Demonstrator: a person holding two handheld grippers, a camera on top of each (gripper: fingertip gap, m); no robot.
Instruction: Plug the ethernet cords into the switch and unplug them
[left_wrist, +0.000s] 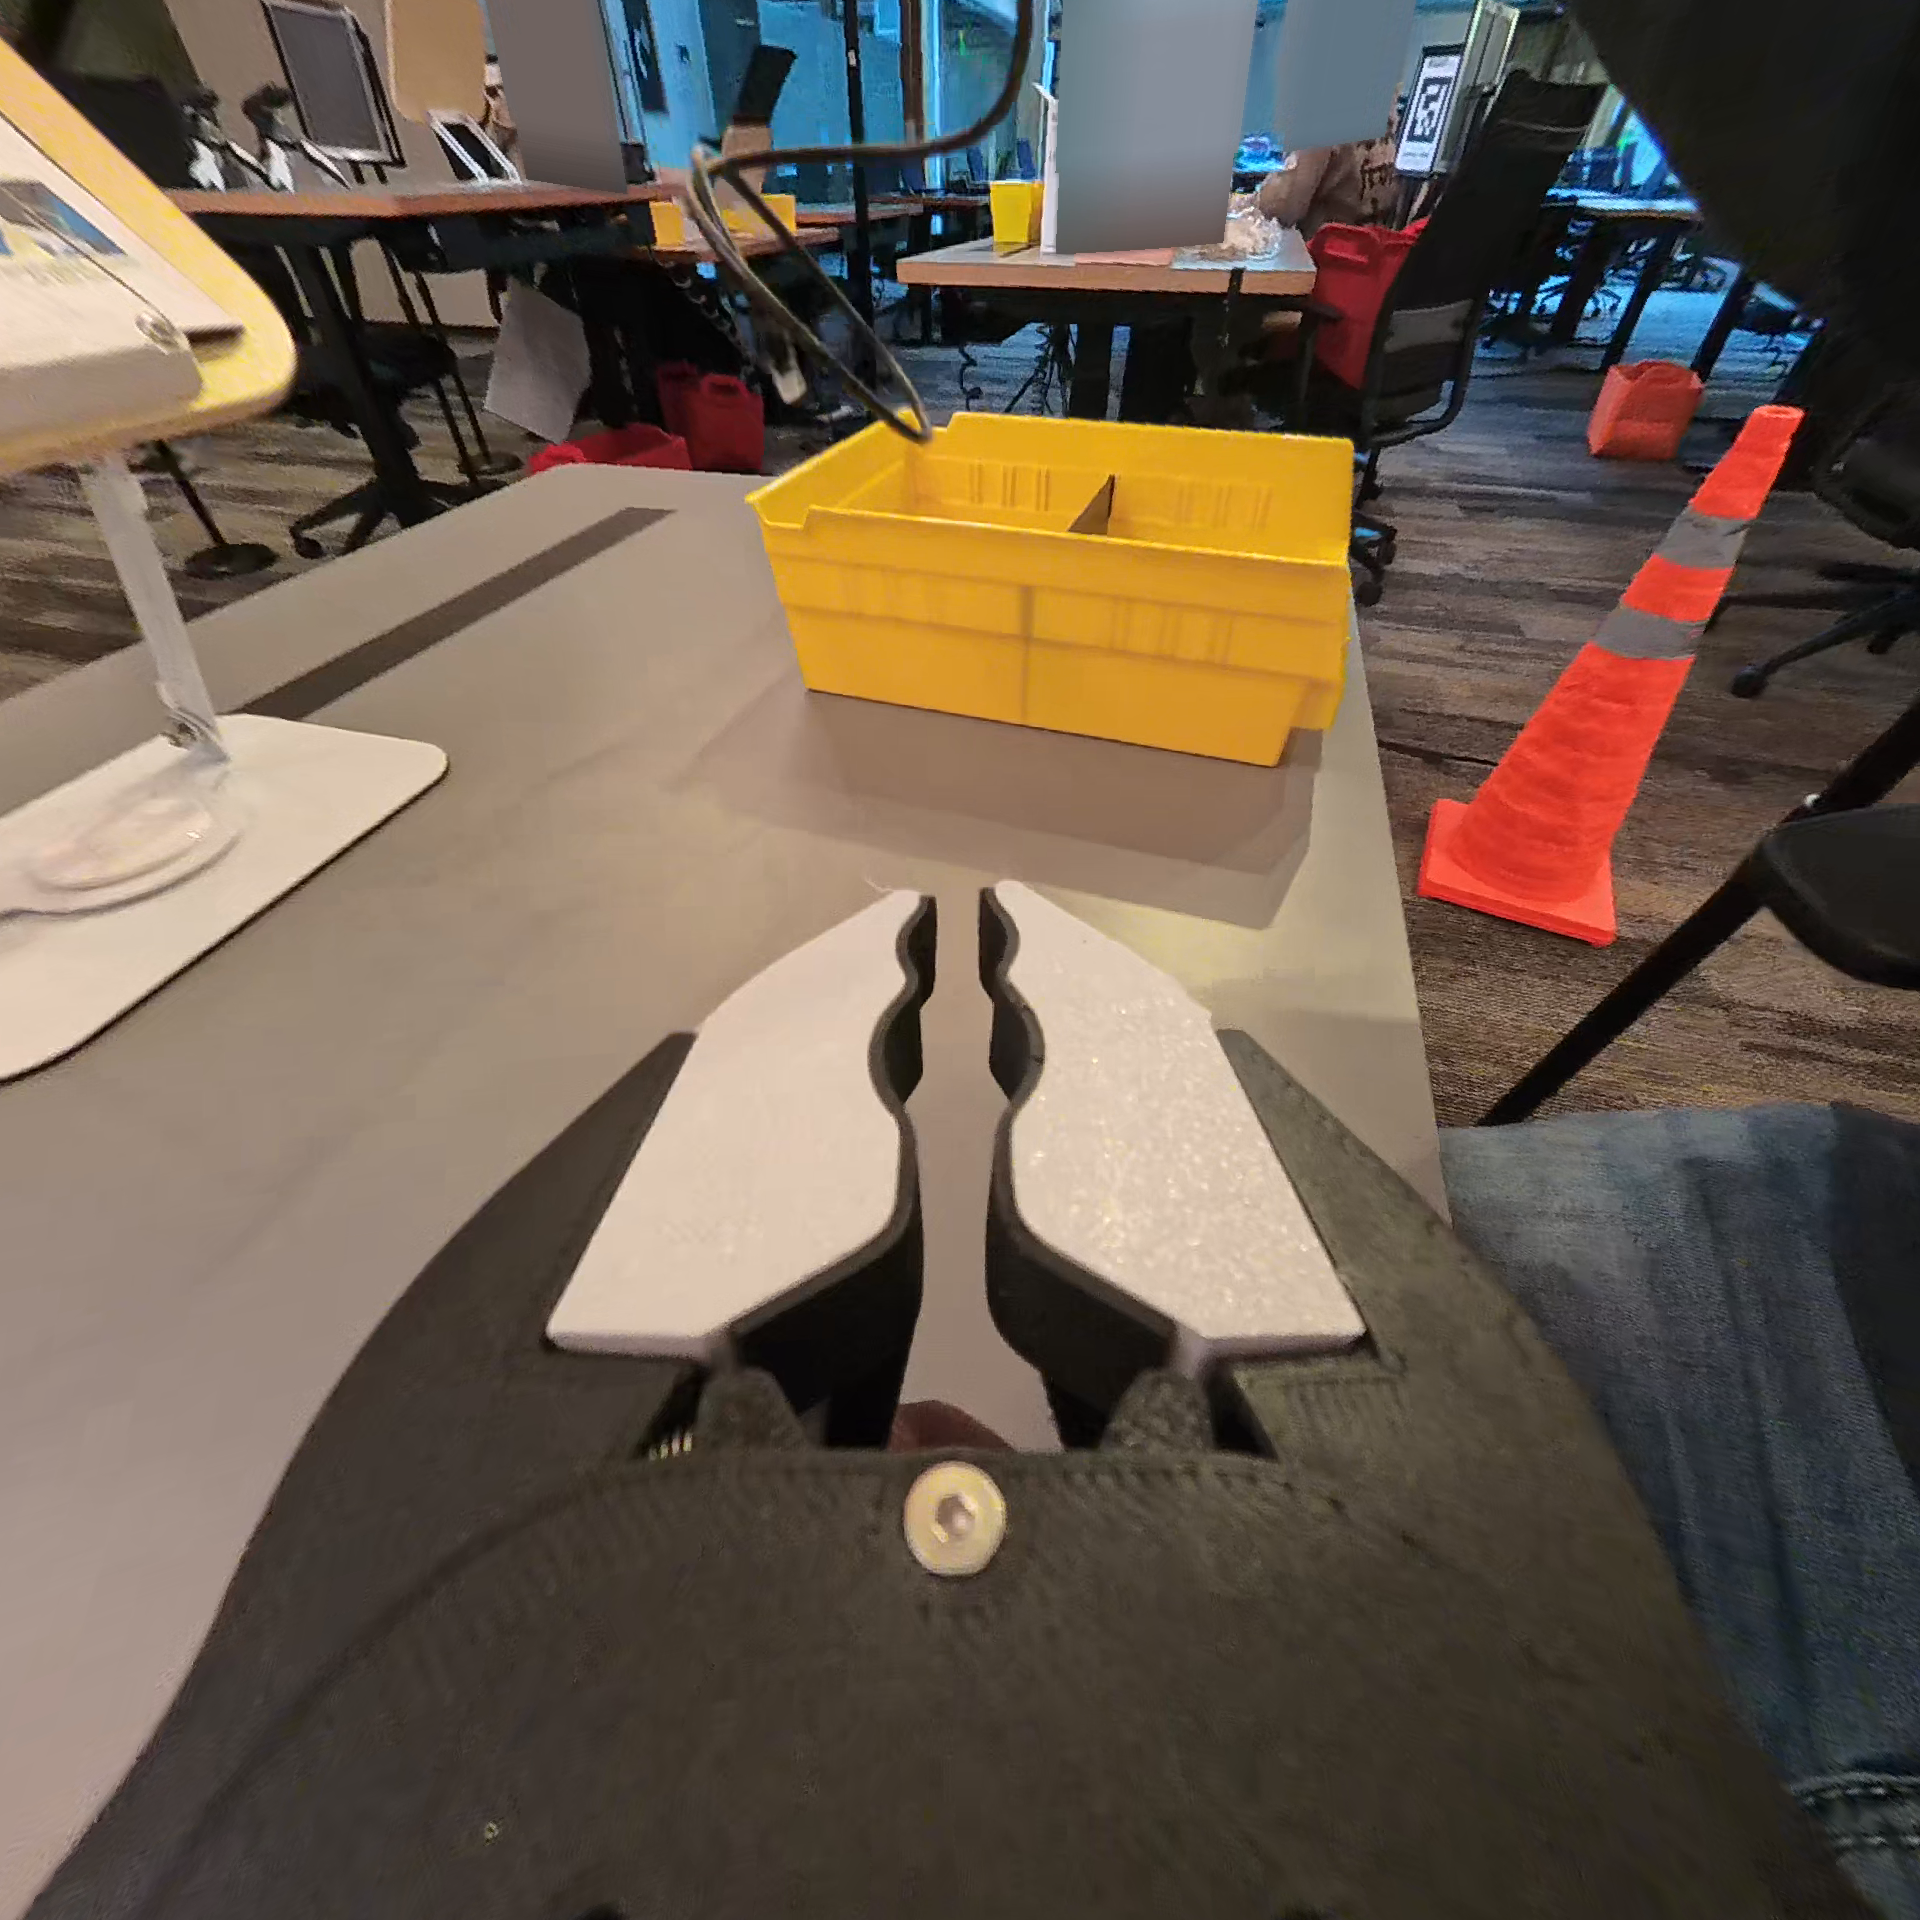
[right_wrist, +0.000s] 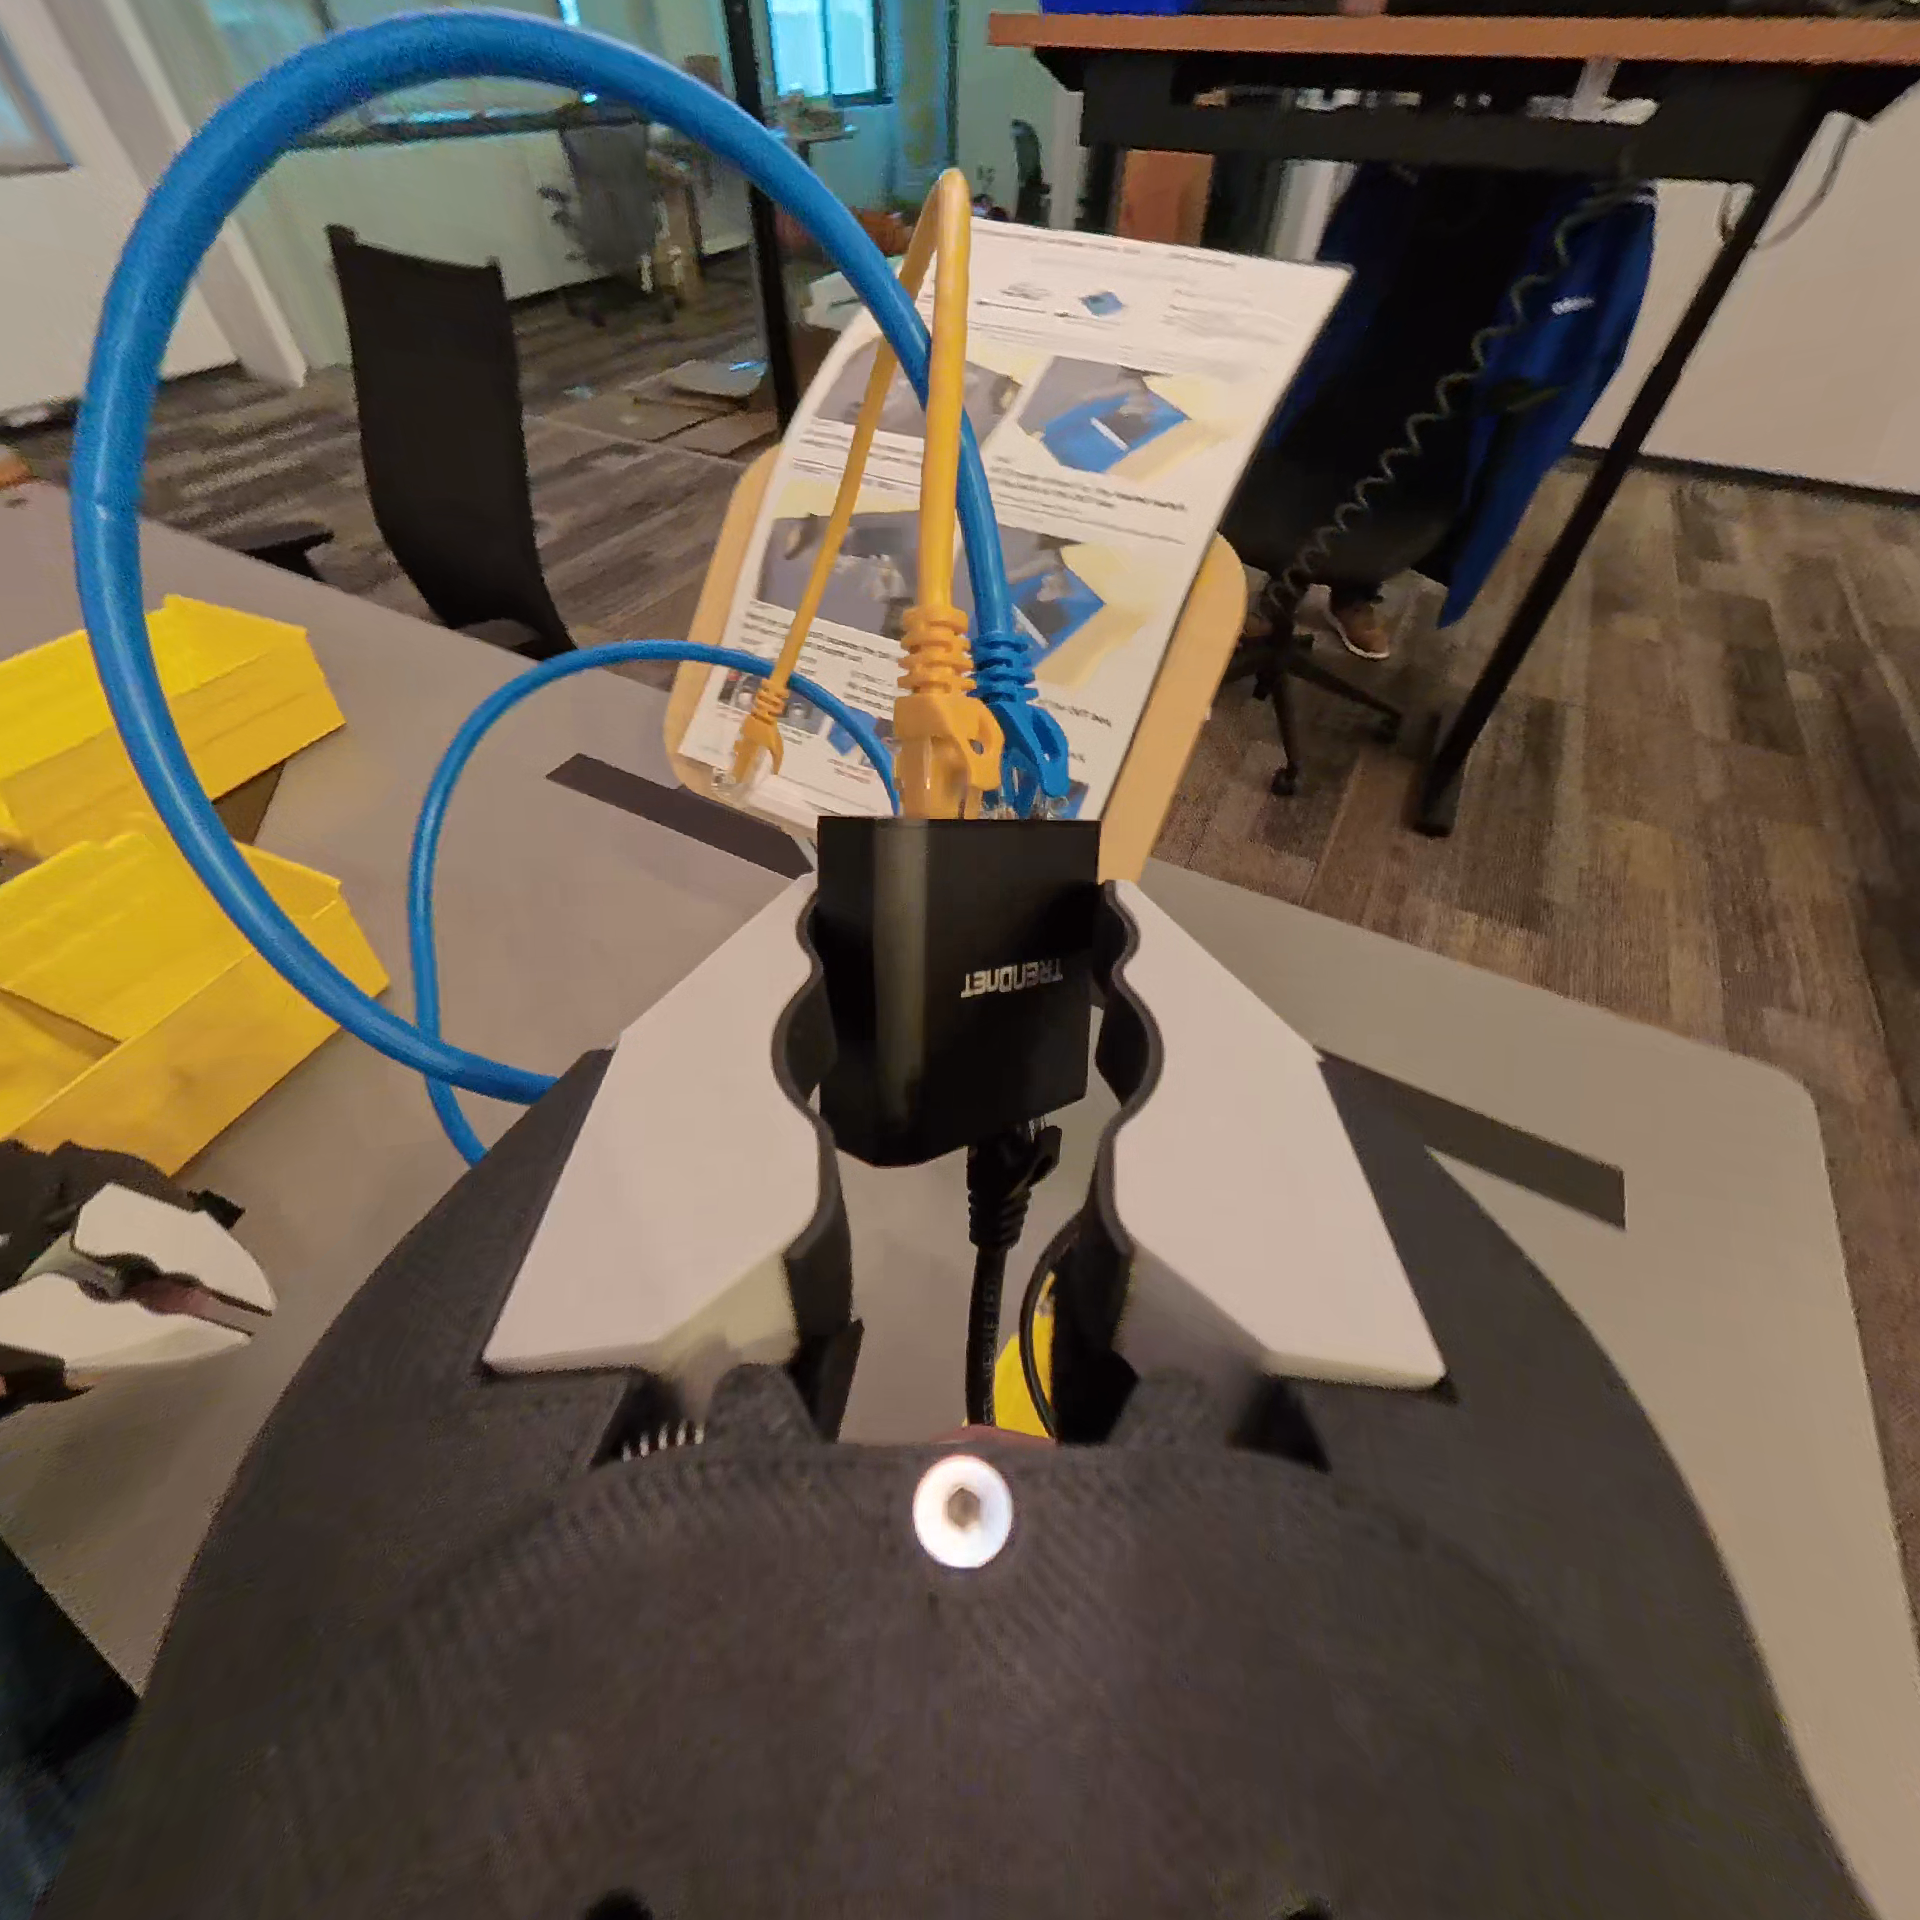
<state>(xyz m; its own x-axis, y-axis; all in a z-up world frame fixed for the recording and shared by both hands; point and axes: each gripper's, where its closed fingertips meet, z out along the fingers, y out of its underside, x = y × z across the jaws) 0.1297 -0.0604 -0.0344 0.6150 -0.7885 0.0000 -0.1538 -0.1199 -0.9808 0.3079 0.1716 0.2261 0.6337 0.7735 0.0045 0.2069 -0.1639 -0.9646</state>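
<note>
In the right wrist view my right gripper (right_wrist: 961, 904) is shut on a black switch (right_wrist: 956, 997) and holds it above the grey table. A yellow ethernet cord (right_wrist: 940, 717) and a blue ethernet cord (right_wrist: 1013, 707) are plugged into the switch's far face. The yellow cord's other plug (right_wrist: 753, 753) hangs free. The blue cord makes a big loop (right_wrist: 114, 436) to the left. A black cord (right_wrist: 992, 1247) leaves the switch's near end. In the left wrist view my left gripper (left_wrist: 956, 914) is empty with its jaws almost together, low over the table.
A yellow divided bin (left_wrist: 1049, 592) stands ahead of the left gripper, and a black cord (left_wrist: 800, 301) hangs down to its rim. There are yellow bins (right_wrist: 156, 935) at the left, an instruction sheet on a stand (right_wrist: 1049, 447), and an orange cone (left_wrist: 1590, 707) on the floor. A trouser leg (left_wrist: 1683, 1351) is at the right. My right fingertips sit around 40 cm from my left ones.
</note>
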